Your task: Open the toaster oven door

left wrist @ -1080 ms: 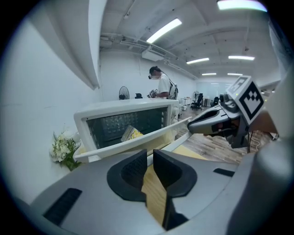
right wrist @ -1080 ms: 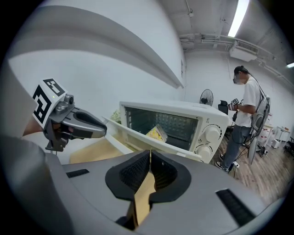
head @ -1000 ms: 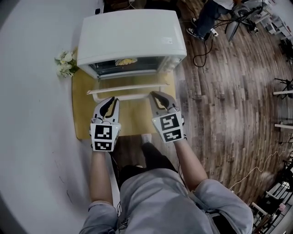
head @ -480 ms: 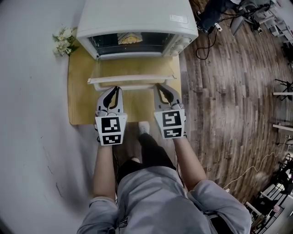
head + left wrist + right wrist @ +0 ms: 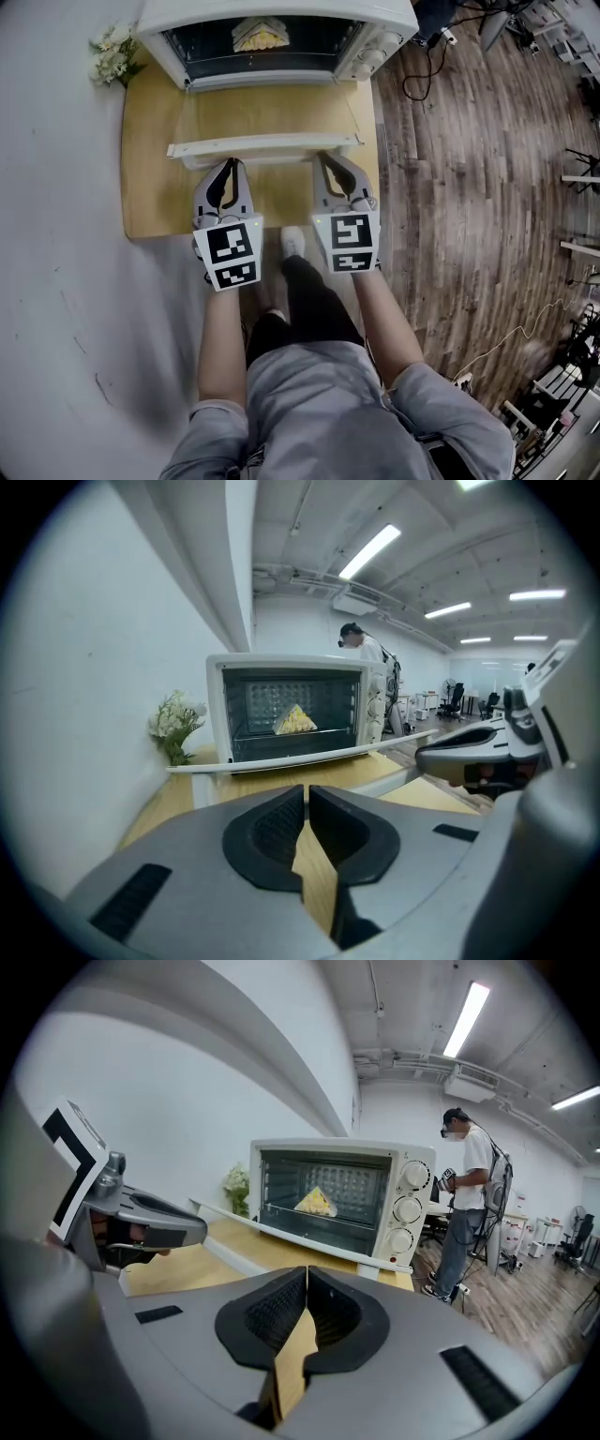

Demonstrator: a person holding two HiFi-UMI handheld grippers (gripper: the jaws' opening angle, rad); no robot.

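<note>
- The opening step looks finished: the toaster oven (image 5: 281, 37) sits at the upper middle of the head view with its door (image 5: 272, 117) swung down, lying about flat toward you.
- The door's pale handle (image 5: 264, 147) runs across the middle of that view, just above both gripper tips.
- Your left gripper (image 5: 228, 164) has its jaws pressed together with only a thin slit between the pads, and nothing is pinched in them.
- Your right gripper (image 5: 330, 159) is also closed on nothing.
- Both tips sit just short of the handle on your side. The head view does not show whether either one touches it, though each gripper's own view shows the bar lying ahead of the jaws.
- As I judge it, little is left to do. The next move calls for lifting both grippers clear without knocking the handle, so the door does not swing back up.
- The oven is white with a dark cavity, and a yellowish wedge of food (image 5: 255, 36) sits on the rack inside.
- Its knobs (image 5: 375, 58) are at the upper right of the front.
- The door's glass is clear, so the wooden board (image 5: 150, 187) under the oven shows through it.
- A small bunch of flowers (image 5: 111, 52) stands at the upper left, just beside the oven.
</note>
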